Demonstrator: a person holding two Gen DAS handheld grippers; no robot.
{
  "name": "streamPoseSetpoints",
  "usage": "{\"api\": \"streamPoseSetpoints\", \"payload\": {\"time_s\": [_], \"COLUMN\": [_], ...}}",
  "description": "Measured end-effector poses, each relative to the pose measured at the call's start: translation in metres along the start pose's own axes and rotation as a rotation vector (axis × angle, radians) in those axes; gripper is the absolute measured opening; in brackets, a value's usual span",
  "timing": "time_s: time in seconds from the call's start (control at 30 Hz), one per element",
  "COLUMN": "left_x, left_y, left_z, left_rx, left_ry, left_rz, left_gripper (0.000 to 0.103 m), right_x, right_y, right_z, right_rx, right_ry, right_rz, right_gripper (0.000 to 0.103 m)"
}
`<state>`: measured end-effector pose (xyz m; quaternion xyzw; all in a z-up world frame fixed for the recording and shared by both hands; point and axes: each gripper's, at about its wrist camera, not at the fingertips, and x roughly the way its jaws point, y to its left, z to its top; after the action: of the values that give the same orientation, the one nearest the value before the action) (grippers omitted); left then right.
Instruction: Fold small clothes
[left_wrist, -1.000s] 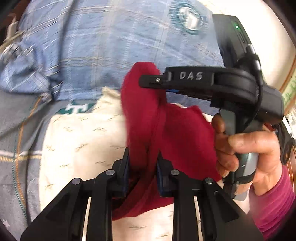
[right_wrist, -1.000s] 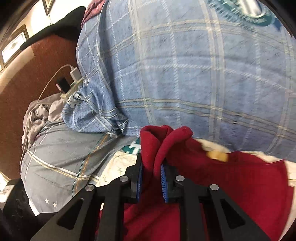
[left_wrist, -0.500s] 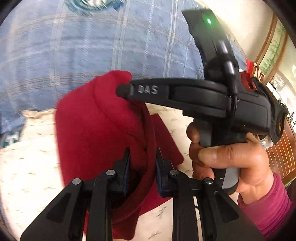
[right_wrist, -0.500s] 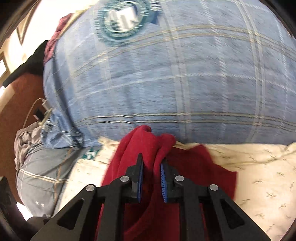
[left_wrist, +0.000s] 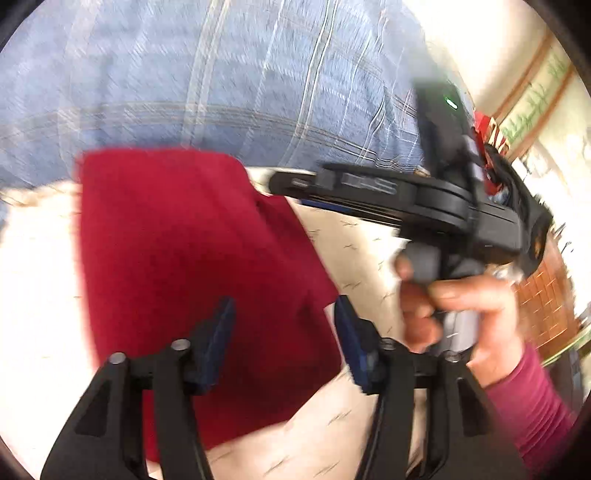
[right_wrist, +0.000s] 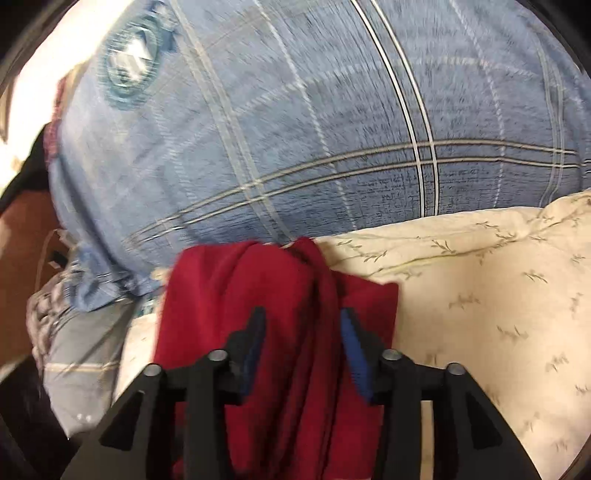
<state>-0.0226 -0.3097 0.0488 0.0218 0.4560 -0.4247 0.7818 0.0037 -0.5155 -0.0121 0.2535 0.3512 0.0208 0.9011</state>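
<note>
A small red garment (left_wrist: 177, 258) lies folded over on the cream patterned bedding (left_wrist: 354, 243). My left gripper (left_wrist: 284, 332) is open just above the garment's near right part, its blue pads apart. My right gripper (right_wrist: 303, 347) is also open, with a bunched ridge of the red garment (right_wrist: 288, 295) lying loose between its blue pads. The right gripper also shows side-on in the left wrist view (left_wrist: 369, 195), held by a hand, its tip at the garment's far right edge.
A large blue plaid pillow (right_wrist: 332, 129) stands right behind the garment. A grey plaid cloth (right_wrist: 81, 362) lies to the left. The cream bedding (right_wrist: 498, 295) stretches off to the right. A wall and brick surface (left_wrist: 546, 295) are at the far right.
Both grippers have opened and let go of the red garment. It has dropped from a lifted bunch onto the bedding, flatter and folded over.
</note>
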Motion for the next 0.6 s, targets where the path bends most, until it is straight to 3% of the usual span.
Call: {"api": "streamPoseSetpoints", "payload": {"time_s": [0.1,0.2,0.33,0.37,0.43,0.53,0.6], "left_x": [-0.029,-0.031,-0.016,-0.014,-0.009,-0.012,-0.018], "left_y": [0.014,0.042,0.058,0.058,0.056,0.054,0.054], "left_z": [-0.017,-0.028,-0.038,-0.038,-0.039,-0.035,-0.038], "left_rx": [0.035,-0.007,-0.072,-0.071,-0.064,-0.058,-0.059], "left_ry": [-0.071,-0.069,-0.019,-0.019,-0.02,-0.026,-0.037], "left_rz": [0.087,0.148,0.178,0.18,0.192,0.187,0.183], "left_gripper": [0.062,0.062,0.062,0.062,0.062,0.062,0.062], "right_x": [-0.016,-0.009,0.03,0.037,0.038,0.025,0.011], "right_y": [0.015,0.026,0.03,0.03,0.038,0.053,0.063], "right_z": [-0.019,-0.034,-0.036,-0.037,-0.039,-0.041,-0.044], "right_rx": [-0.044,-0.066,-0.022,-0.002,-0.05,-0.15,-0.228], "right_ry": [0.002,0.039,0.106,0.109,0.081,0.034,-0.007], "right_rz": [0.057,0.077,-0.05,-0.021,-0.024,-0.069,-0.117], "right_gripper": [0.068,0.07,0.068,0.066,0.027,0.018,0.017]}}
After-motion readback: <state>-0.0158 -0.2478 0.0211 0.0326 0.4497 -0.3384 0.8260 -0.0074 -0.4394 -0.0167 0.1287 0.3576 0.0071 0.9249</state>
